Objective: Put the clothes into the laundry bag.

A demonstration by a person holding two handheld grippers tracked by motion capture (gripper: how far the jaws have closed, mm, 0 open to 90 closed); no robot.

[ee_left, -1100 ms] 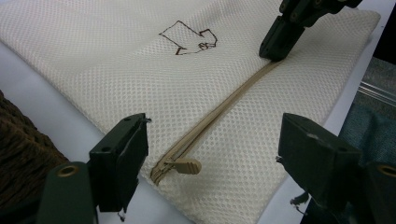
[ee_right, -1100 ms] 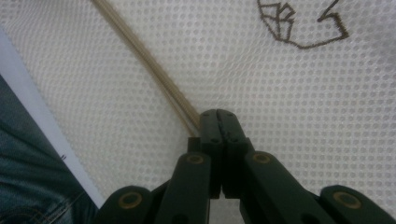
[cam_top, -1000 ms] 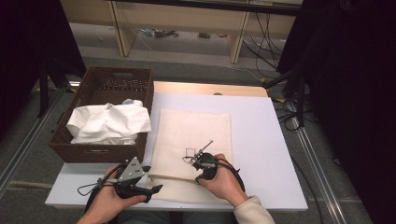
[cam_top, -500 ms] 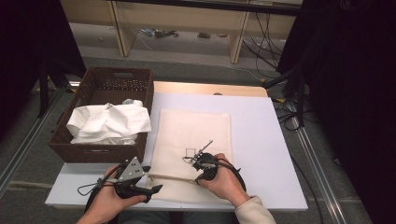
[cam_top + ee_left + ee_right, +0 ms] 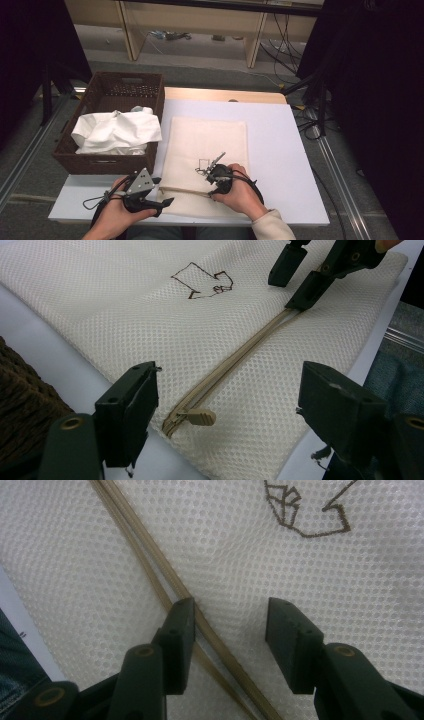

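The left gripper (image 5: 225,405) hovers with its jaws spread, nothing between the pads; the tan zipper pull (image 5: 199,416) lies just ahead of them, in the gap, at the near corner of the cream mesh bag (image 5: 125,325). Beyond it the zipper (image 5: 245,347) runs away to the right gripper (image 5: 295,277), whose jaws have just been opening and now stand apart over the mesh, one pad touching the zipper, gripping nothing. Farther left stands the brown basket (image 5: 107,162) of white cloth (image 5: 117,132).
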